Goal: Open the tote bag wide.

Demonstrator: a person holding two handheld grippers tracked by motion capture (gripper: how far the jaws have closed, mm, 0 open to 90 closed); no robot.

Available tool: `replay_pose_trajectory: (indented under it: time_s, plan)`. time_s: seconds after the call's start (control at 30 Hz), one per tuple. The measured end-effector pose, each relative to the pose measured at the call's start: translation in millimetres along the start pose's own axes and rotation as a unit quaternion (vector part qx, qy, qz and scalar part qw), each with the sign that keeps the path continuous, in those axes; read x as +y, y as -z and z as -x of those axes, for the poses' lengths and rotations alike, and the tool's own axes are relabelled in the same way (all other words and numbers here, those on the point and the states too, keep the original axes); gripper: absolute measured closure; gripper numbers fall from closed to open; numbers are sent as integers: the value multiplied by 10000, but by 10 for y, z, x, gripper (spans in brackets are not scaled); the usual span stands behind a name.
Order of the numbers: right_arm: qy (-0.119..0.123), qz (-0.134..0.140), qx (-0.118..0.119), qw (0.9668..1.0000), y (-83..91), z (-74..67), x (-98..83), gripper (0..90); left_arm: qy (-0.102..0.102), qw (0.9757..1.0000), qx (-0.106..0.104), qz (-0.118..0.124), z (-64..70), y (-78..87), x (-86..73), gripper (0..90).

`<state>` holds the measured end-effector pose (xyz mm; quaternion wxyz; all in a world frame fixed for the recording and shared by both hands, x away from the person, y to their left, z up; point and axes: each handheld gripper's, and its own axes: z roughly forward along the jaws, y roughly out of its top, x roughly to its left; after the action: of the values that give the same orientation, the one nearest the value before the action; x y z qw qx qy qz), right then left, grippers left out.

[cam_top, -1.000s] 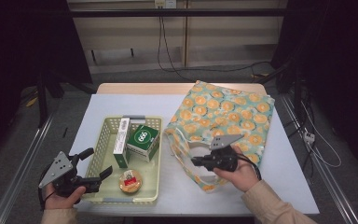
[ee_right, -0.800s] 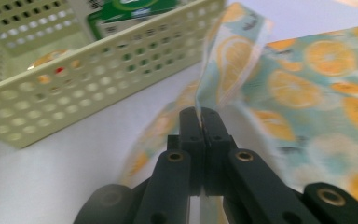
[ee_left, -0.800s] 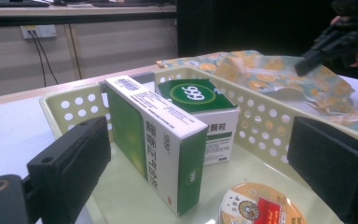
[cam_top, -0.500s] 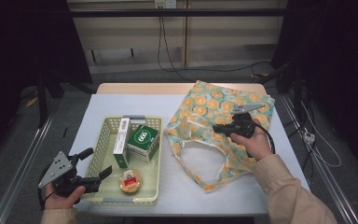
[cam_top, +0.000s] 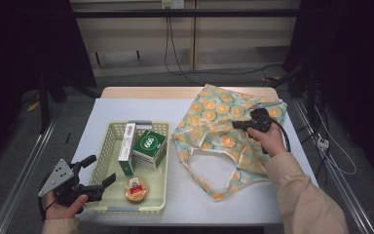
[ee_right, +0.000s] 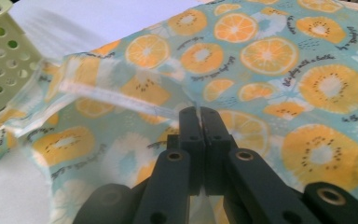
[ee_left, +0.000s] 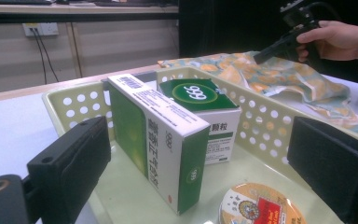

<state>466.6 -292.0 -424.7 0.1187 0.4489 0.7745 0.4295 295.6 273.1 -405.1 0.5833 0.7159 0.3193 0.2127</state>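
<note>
Bag lies flat on the table beside the basket; our right hand-held gripper pinches its fabric, so we lift gently, left hand-held gripper wide, empty.

Setting was a lab-style recording bench, not a home. A white-topped table stood between metal frame rails, with black curtains at both sides. Cables hung from a wall socket down to the bare grey floor.
</note>
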Motion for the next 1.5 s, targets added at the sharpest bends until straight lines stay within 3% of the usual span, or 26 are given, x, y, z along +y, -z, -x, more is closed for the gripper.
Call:
replay_pose_trajectory:
  time_s: [0.27, 0.33, 0.4, 0.43, 0.53, 0.6, 0.7, 0.93, 1.07, 1.17, 1.3, 1.5]
  plan:
    - [-129, 124, -143, 9997, -68, 197, 104, 868, 55, 10000, 34, 23, -25, -7, -4, 56]
    - [-232, 161, -267, 9992, -78, 223, 96, 717, 53, 10000, 21, 14, -23, -13, -10, 57]
    - [-279, -41, -316, 9991, -78, 215, 78, 655, 70, 10000, 13, 10, -26, -19, -16, 57]
    - [-248, -114, -388, 9989, -71, 207, 70, 546, 63, 10000, 17, 6, -31, -23, -17, 57]
    - [-331, -36, -376, 9987, -7, 189, 41, 402, 113, 9999, 54, 33, -49, -19, -19, 57]
    - [-319, 11, -489, 9983, 58, 152, 34, 267, 68, 10000, 60, 22, -53, -18, -16, 57]
    - [-285, 86, -478, 9984, 166, 74, 7, 220, 105, 9999, 42, 70, -47, -19, -8, 57]
    - [195, 37, -193, 9996, 391, -267, -135, 223, 63, 10000, -17, 76, -29, -35, 15, 56]
    - [501, -125, -33, 9987, 465, -496, -251, 319, 25, 10000, -61, 39, -16, -33, 4, 56]
    - [745, -118, 52, 9971, 506, -635, -310, 494, 42, 10000, -62, 32, -10, -36, -4, 56]
    - [900, -268, 308, 9951, 460, -761, -357, 674, 15, 10000, -44, 49, -5, -15, 4, 56]
    - [1078, -543, 300, 9922, 245, -831, -443, 740, 2, 10000, -23, 43, -12, 1, 3, 56]
